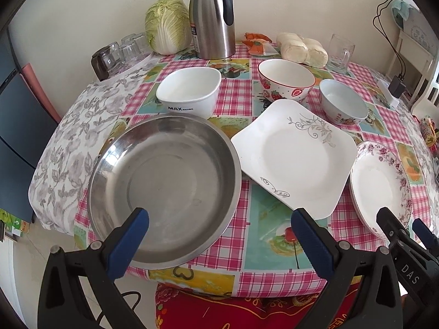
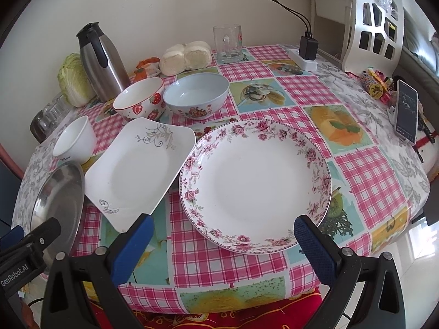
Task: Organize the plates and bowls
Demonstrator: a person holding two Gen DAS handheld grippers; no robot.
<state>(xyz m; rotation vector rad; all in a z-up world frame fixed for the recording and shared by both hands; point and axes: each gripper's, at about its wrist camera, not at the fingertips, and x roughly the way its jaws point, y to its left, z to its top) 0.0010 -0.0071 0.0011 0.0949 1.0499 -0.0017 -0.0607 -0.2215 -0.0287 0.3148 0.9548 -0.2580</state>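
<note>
A steel basin lies at the table's front left, with a square white plate to its right and a round floral plate further right. Behind them stand a square white bowl, a strawberry bowl and a pale blue bowl. My left gripper hovers open over the front edge between basin and square plate. My right gripper is open above the floral plate's near rim. Both hold nothing.
At the back stand a steel thermos jug, a cabbage, several upturned glasses, wrapped buns and a glass mug. A phone and a charger sit at the right edge. A red cushioned seat is below the table front.
</note>
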